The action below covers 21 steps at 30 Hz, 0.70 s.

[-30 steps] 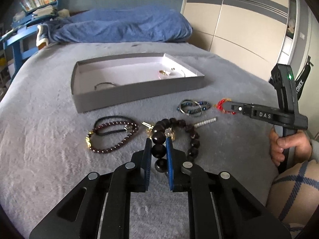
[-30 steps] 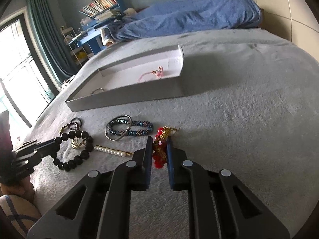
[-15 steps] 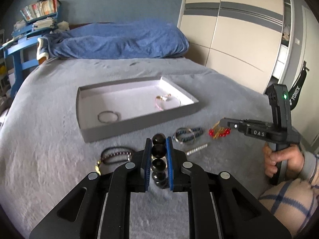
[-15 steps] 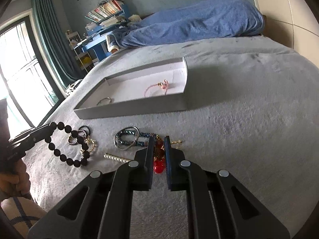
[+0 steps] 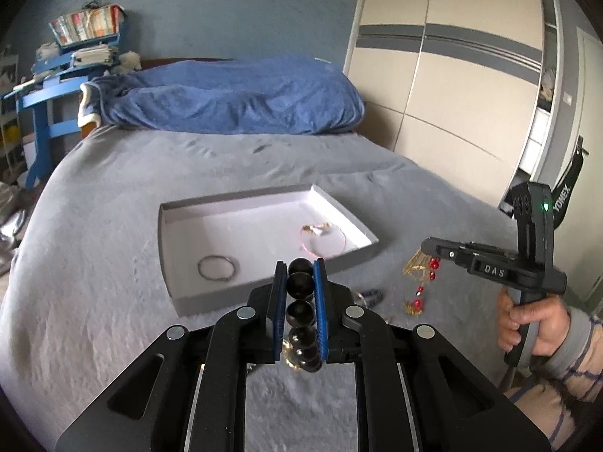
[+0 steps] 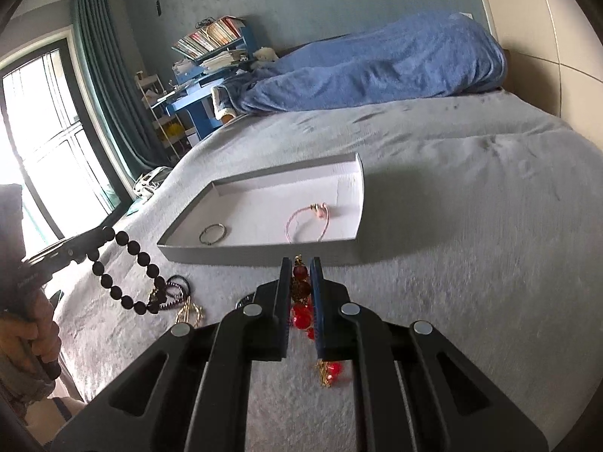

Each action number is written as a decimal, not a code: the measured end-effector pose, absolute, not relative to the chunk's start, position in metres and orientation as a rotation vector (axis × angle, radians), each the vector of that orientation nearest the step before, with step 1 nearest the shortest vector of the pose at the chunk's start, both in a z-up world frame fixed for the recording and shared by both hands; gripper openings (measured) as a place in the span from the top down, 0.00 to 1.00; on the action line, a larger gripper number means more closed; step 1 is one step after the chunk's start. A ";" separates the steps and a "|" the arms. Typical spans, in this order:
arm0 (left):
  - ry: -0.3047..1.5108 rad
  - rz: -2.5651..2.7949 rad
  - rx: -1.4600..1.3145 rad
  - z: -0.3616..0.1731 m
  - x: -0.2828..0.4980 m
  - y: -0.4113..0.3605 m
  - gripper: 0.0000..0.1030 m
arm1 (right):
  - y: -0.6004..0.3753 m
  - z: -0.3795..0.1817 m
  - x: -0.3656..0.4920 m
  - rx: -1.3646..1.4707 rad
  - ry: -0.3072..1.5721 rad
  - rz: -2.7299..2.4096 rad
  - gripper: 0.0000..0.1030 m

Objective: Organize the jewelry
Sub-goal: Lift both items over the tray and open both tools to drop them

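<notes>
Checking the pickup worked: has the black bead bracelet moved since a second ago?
Yes. The black bead bracelet has risen off the blanket toward the tray.

Colours and patterns on the bed

Bedspread (image 5: pixel 113 301) plain grey; tray (image 5: pixel 264 293) grey outside, white inside. Black bead bracelet (image 5: pixel 300 286) between blue-padded black fingers (image 5: pixel 319 301). Red-and-gold piece (image 6: pixel 301 293) in the other gripper. Pink cord bracelet (image 6: pixel 306 222) and dark ring (image 6: pixel 213 233) in tray. Blue blanket (image 5: pixel 233 98); sleeve (image 5: pixel 576 354) grey with blue stripes.
</notes>
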<state>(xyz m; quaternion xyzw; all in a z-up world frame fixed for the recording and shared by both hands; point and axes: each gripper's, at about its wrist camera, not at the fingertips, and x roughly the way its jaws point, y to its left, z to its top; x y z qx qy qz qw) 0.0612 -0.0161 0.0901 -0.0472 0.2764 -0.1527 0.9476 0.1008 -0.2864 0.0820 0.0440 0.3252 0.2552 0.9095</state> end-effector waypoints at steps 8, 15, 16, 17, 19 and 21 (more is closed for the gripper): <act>0.544 -0.295 -0.090 0.111 0.083 -0.006 0.86 | -0.281 0.115 0.114 0.089 0.613 0.547 0.91; 0.541 -0.302 -0.113 0.127 0.109 0.003 0.86 | -0.265 0.160 0.134 0.083 0.550 0.571 0.91; 0.542 -0.301 -0.110 0.129 0.113 0.002 0.86 | -0.261 0.168 0.139 0.078 0.540 0.574 0.91; 0.543 -0.300 -0.106 0.131 0.117 0.002 0.86 | -0.258 0.174 0.143 0.072 0.531 0.577 0.91; 0.545 -0.295 -0.096 0.135 0.126 0.001 0.86 | -0.251 0.185 0.150 0.059 0.521 0.581 0.91; 0.546 -0.291 -0.095 0.138 0.135 0.001 0.86 | -0.245 0.192 0.155 0.047 0.515 0.584 0.91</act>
